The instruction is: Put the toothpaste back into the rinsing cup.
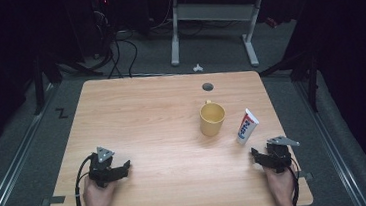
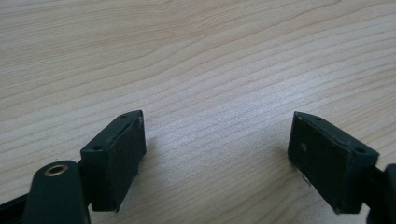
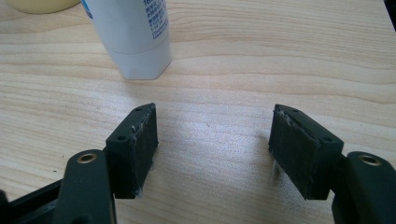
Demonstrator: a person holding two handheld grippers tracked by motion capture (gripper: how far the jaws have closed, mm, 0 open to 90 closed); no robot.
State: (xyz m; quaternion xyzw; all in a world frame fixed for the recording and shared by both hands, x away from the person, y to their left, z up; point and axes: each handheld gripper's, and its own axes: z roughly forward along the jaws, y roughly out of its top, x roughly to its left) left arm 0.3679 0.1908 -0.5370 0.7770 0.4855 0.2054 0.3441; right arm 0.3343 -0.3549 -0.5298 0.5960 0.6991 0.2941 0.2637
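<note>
With both tongs, left (image 1: 110,170) and right (image 1: 266,157), wide open and empty on the counter (image 1: 147,116), I should approach the toothpaste tube (image 1: 246,126) squarely, beside the yellow cup (image 1: 212,119).

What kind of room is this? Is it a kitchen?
Probably not a kitchen; it looks like a lab or workshop. A bare wooden table stands on grey carpet, cables trail on the floor, and another desk frame stands behind in the dark.
</note>
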